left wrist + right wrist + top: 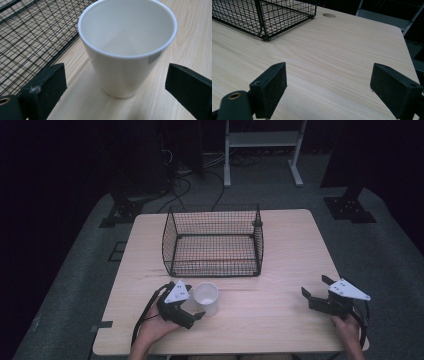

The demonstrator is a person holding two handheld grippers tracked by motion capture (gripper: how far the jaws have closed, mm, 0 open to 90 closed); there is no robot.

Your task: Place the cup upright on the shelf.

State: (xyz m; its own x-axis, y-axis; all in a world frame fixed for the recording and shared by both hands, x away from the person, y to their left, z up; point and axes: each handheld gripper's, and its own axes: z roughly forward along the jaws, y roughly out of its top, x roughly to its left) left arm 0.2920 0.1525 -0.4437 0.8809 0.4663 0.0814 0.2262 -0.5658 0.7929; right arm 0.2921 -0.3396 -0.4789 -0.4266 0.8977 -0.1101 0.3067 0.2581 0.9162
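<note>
Clearly the left gripper (192,304) is the one placed for the work: in the high view it sits at the lower left of centre, right up against the white cup (206,298), while the right gripper (315,291) rests well apart at the lower right of the frame, over bare bench (270,250)

Seen from the left gripper view, the white cup (127,47) stands upright on the wood in the middle of the frame, its open mouth up and its long axis vertical. The two black jaws stand wide apart, one at the lower left and one at the lower right, with the cup's lower body between them and a gap of wood visible on each side, so neither jaw touches it yet. The cup lies straight ahead of the jaws and slightly beyond their tips, so a short push forward and then a squeeze across its tapered wall looks like what the grasp needs

Just behind the cup, the wire basket (213,241) fills the upper middle of the high view; its mesh (30,37) shows at the upper left of the left gripper view, near the cup but not touching

From the right gripper view the jaws are likewise spread wide with nothing between them but wood grain, and the basket (262,15) lies at the upper left
</note>
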